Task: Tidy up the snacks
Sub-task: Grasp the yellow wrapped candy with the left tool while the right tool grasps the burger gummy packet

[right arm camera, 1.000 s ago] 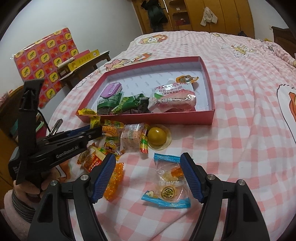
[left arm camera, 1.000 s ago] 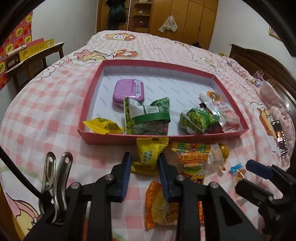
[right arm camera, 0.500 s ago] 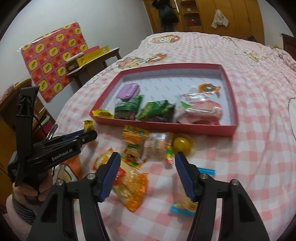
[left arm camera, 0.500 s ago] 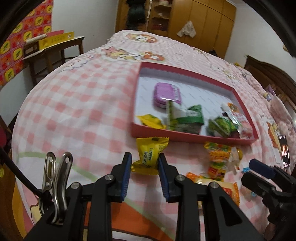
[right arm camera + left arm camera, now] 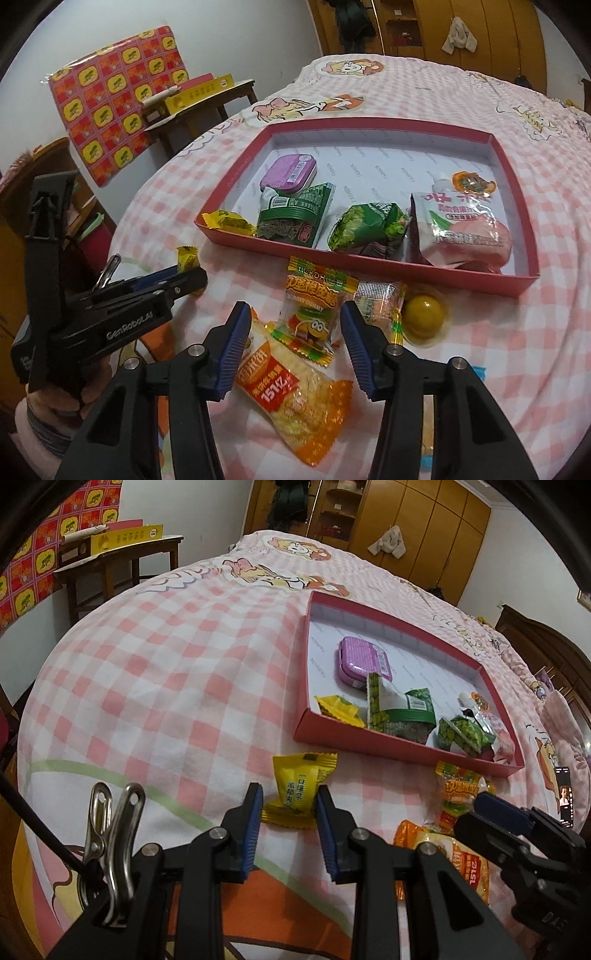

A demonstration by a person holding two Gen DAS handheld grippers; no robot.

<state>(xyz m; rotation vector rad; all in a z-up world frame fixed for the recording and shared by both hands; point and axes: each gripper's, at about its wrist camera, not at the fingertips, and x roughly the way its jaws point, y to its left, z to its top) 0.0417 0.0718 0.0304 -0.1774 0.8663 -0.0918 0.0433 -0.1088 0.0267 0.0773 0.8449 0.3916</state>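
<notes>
A yellow candy (image 5: 300, 789) is gripped by the left gripper (image 5: 288, 805); the right gripper (image 5: 293, 325) jaws, just closing, are unclenched around a gummy pack (image 5: 314, 310) on the bed (image 5: 155, 672).

My left gripper (image 5: 289, 806) pinches a yellow snack packet (image 5: 300, 788) just outside the red tray (image 5: 402, 751). Burger gummy pack (image 5: 312, 314) and orange rice-cracker bag (image 5: 295, 398) lie flat on the bedspread nearby.
</notes>
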